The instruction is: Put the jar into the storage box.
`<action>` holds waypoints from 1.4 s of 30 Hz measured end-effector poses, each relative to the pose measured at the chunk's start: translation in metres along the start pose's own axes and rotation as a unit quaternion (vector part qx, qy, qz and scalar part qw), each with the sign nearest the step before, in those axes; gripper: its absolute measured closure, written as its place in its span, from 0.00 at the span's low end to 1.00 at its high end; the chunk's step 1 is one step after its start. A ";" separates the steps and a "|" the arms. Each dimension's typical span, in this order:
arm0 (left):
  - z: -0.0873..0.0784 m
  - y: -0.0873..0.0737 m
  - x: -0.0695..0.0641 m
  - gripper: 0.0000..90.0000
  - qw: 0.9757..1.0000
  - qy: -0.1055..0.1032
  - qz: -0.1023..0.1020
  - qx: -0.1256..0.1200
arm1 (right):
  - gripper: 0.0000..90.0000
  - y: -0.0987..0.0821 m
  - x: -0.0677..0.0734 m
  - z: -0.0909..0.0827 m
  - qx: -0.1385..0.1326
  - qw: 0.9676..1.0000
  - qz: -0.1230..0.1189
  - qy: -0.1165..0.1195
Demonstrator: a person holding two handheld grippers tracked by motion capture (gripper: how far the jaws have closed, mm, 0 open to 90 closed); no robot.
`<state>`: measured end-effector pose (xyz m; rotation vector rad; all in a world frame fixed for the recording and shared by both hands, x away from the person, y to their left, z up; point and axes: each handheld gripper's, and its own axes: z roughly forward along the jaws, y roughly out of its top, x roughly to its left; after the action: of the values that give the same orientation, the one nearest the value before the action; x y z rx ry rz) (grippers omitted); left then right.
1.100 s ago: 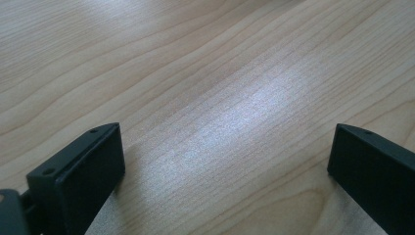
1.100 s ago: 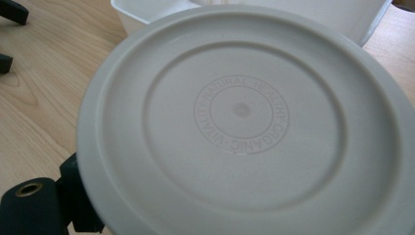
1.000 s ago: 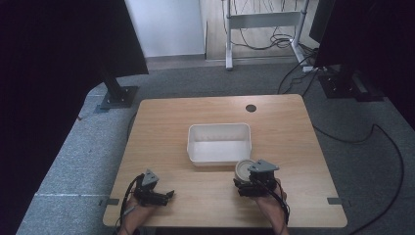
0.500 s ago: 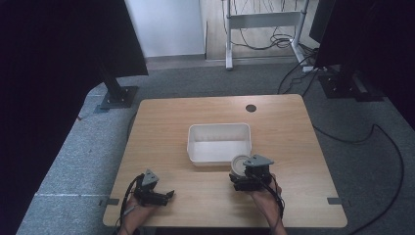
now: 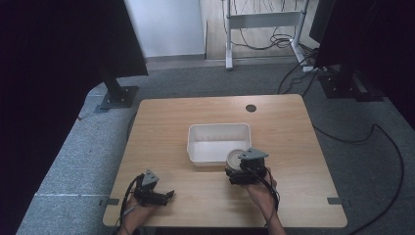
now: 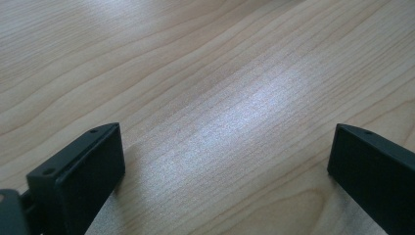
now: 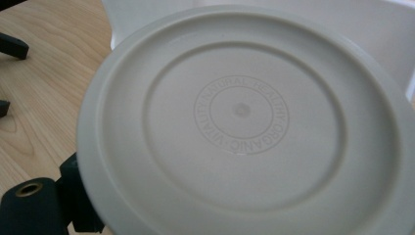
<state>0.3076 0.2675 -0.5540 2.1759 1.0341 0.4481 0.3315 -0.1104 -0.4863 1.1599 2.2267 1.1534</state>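
Moved closer to the white rectangular plastic tub [image 5: 218, 142]: right gripper [image 5: 243, 169], fingers clamping round grey embossed lid [image 7: 244, 127], lettering legible close-up. Left gripper [image 5: 157, 195] spread over pale wooden surface [image 5: 293, 142]; grey carpet [image 5: 68, 156] around.

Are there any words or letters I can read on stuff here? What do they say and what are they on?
"VITALITY NATURAL HEALTHY ORGANIC", in a raised ring, faint and read with some doubt, on the round lid that the right gripper holds near the white tub.
No other text is readable on the wooden table or by the left gripper.
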 end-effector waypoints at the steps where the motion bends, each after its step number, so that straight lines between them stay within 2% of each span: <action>1: 0.000 0.000 0.000 0.00 1.000 0.000 -0.001 0.000 | 0.10 0.001 0.000 0.001 -0.001 1.000 0.000 0.000; 26: 0.000 0.000 0.000 0.00 1.000 0.000 -0.001 -0.001 | 0.10 0.029 0.000 0.027 -0.002 1.000 -0.005 -0.014; 42: 0.000 0.000 0.000 0.00 1.000 0.000 -0.001 0.000 | 0.10 0.044 -0.002 0.045 -0.003 1.000 0.000 -0.024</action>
<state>0.3075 0.2674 -0.5541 2.1742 1.0357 0.4467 0.3832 -0.0755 -0.4774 1.1736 2.1856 1.1187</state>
